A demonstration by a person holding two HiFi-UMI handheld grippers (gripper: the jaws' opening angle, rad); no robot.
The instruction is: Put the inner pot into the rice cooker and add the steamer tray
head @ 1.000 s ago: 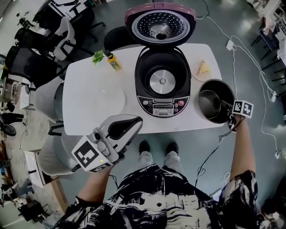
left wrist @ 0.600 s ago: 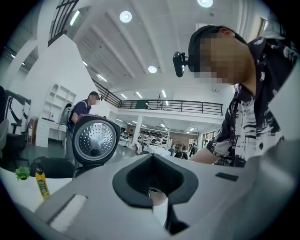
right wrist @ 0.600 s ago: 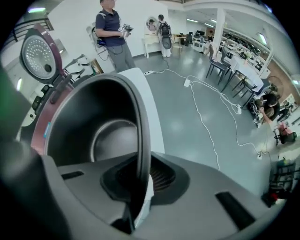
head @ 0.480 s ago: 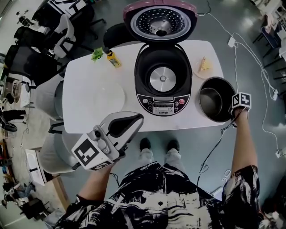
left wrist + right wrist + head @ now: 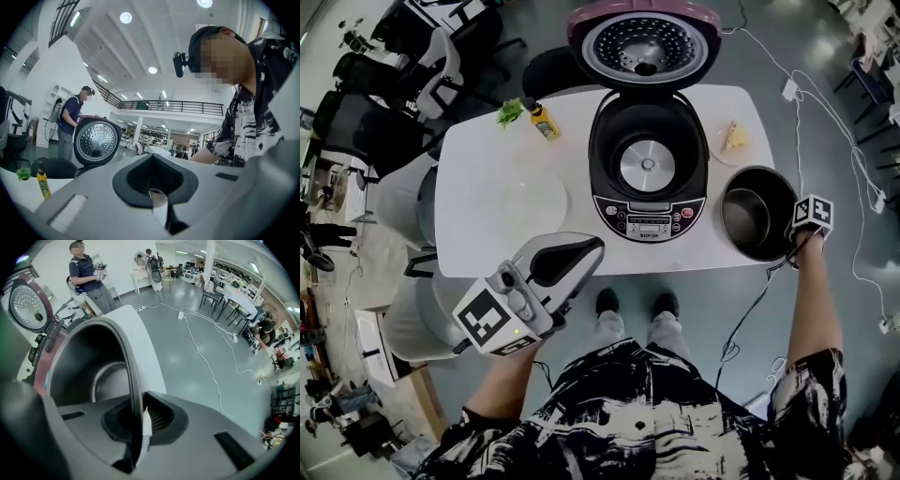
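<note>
The open rice cooker [image 5: 648, 169] stands at the table's middle back, its lid [image 5: 647, 42] raised and its cavity bare. To its right, at the table's right end, is the dark metal inner pot [image 5: 757, 214], also filling the right gripper view [image 5: 93, 376]. My right gripper [image 5: 791, 231] points steeply down at the pot's right rim. It is shut on that rim [image 5: 139, 427]. A flat white round tray [image 5: 523, 202] lies on the left half of the table. My left gripper [image 5: 572, 255] hangs level before the table's front edge, shut and empty [image 5: 161, 206].
A yellow bottle [image 5: 544, 122] and a green sprig [image 5: 508, 112] sit at the table's back left. A small plate with a yellow wedge [image 5: 729, 141] lies behind the pot. Office chairs [image 5: 403, 84] crowd the left side and cables [image 5: 825, 122] run over the floor at right.
My right gripper has come down onto the pot's right rim and closed on it. The left gripper has held still.
</note>
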